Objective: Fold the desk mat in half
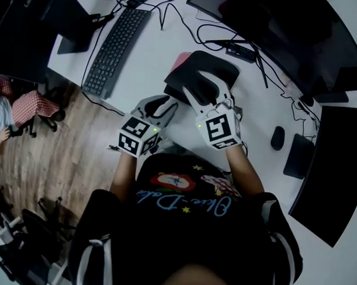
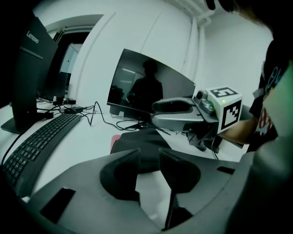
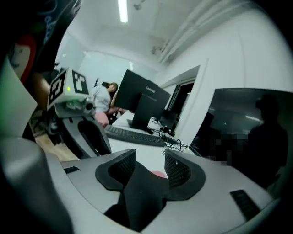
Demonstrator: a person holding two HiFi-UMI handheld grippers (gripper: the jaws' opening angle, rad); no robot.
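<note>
The black desk mat (image 1: 200, 65) lies doubled over on the white desk (image 1: 145, 79), with its pink underside (image 1: 181, 58) showing at the left edge. My right gripper (image 1: 205, 82) is over the mat's near part. In the right gripper view a raised fold of the mat (image 3: 142, 192) sits between the wide-set jaws of that gripper (image 3: 150, 157), and the pads do not press on it. My left gripper (image 1: 164, 104) hovers near the desk's front edge, left of the mat. Its jaws (image 2: 149, 153) are open with nothing between them; the mat (image 2: 142, 141) lies just beyond.
A black keyboard (image 1: 117, 46) lies at the left of the desk, cables (image 1: 188, 22) run behind the mat, and a mouse (image 1: 277, 138) sits at the right. Dark monitors (image 1: 287, 32) ring the back and right. The desk's front edge drops to wood floor (image 1: 67, 152).
</note>
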